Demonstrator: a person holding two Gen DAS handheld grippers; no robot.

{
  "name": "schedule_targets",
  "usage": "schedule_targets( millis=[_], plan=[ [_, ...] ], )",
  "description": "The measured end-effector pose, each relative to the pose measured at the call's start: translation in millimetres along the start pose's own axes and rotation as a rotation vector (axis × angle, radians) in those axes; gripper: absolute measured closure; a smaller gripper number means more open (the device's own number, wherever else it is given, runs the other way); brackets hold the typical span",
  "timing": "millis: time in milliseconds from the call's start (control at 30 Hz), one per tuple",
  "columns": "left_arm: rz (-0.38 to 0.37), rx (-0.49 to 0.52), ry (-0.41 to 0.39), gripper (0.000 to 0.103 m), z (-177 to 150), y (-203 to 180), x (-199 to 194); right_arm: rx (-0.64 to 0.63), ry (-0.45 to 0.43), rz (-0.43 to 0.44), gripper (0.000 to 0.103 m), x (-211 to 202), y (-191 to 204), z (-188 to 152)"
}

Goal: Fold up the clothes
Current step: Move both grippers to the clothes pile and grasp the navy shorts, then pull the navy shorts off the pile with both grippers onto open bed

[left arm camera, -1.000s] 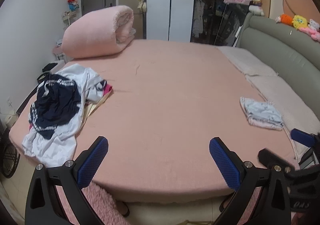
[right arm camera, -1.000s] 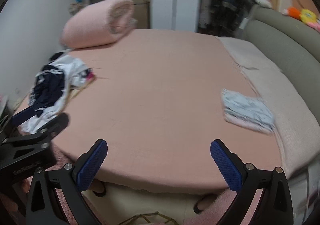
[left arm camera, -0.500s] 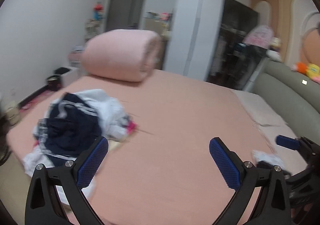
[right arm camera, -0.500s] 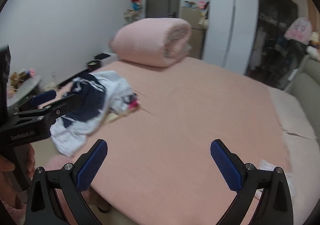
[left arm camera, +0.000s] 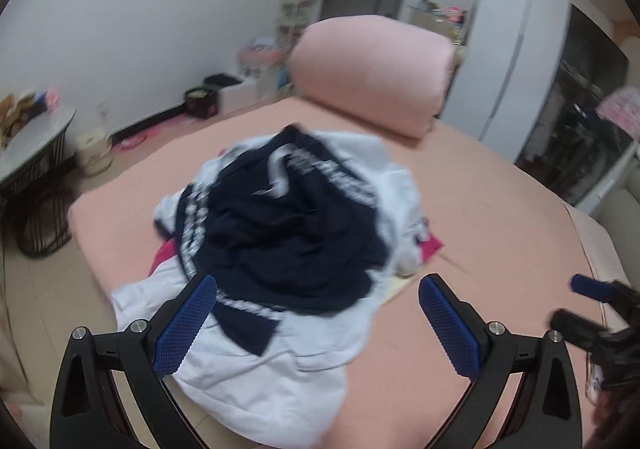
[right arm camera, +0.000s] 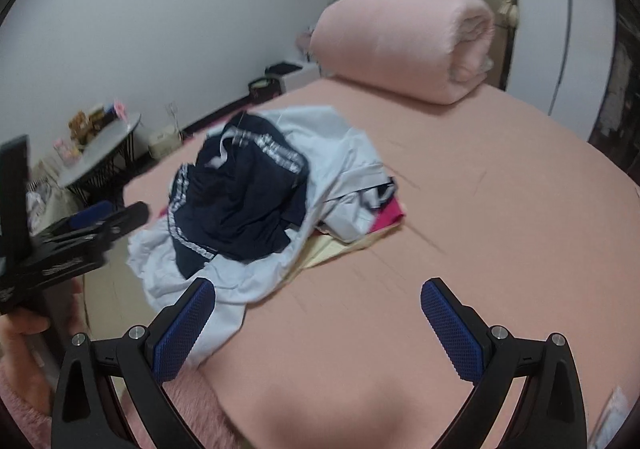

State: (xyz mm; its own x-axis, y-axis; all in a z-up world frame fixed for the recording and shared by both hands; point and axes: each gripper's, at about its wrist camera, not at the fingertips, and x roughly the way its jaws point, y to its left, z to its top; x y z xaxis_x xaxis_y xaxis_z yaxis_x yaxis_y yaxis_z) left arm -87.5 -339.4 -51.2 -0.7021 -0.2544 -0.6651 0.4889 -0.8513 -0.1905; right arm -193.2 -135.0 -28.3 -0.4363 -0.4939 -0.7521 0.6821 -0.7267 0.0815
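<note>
Your left gripper (left arm camera: 318, 319) and right gripper (right arm camera: 318, 323) both hang level, jaws spread wide and empty; your hand (right arm camera: 22, 325) grips the left one's handle.

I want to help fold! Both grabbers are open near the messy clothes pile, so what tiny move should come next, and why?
Probably lower the left gripper onto the navy garment and pinch it. It lies on top of the white clothes, right between that gripper's open fingers, while the right gripper points mostly at bare bed.
</note>
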Motion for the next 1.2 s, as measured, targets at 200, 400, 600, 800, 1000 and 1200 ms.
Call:
schedule_targets(
  millis=[200, 400, 600, 800, 1000, 1200],
  plan=[
    [0.031, -0.051, 0.075, 0.0, -13.3, 50.2, 52.9, -0.059, 0.083, 0.105, 0.0, 103.7, 48.9, 15.7],
    [0.063, -0.057, 0.089, 0.001, -1.0, 78.7, 116.4, -0.108, 0.152, 0.101, 0.0, 192.3, 77.2, 29.4],
    [0.03, -0.064, 0.15, 0.019, 2.8, 85.6, 165.8, -0.112, 0.205, 0.121, 0.028, 243.2, 85.5, 27.6],
    [0.029, 0.086, 0.121, 0.092, -5.5, 51.9, 148.8, -0.068, 0.2, 0.237, 0.075, 236.6, 81.9, 27.0],
    [-0.091, 0.166, 0.123, 0.094, -20.1, 19.1, 101.4, -0.068, 0.11, 0.275, 0.084, 180.2, 66.5, 18.1],
    [-0.272, 0.286, 0.194, 0.094, -45.8, -52.1, 55.5, -0.039, 0.063, 0.202, 0.085, 103.4, 14.7, -24.6]
  ],
)
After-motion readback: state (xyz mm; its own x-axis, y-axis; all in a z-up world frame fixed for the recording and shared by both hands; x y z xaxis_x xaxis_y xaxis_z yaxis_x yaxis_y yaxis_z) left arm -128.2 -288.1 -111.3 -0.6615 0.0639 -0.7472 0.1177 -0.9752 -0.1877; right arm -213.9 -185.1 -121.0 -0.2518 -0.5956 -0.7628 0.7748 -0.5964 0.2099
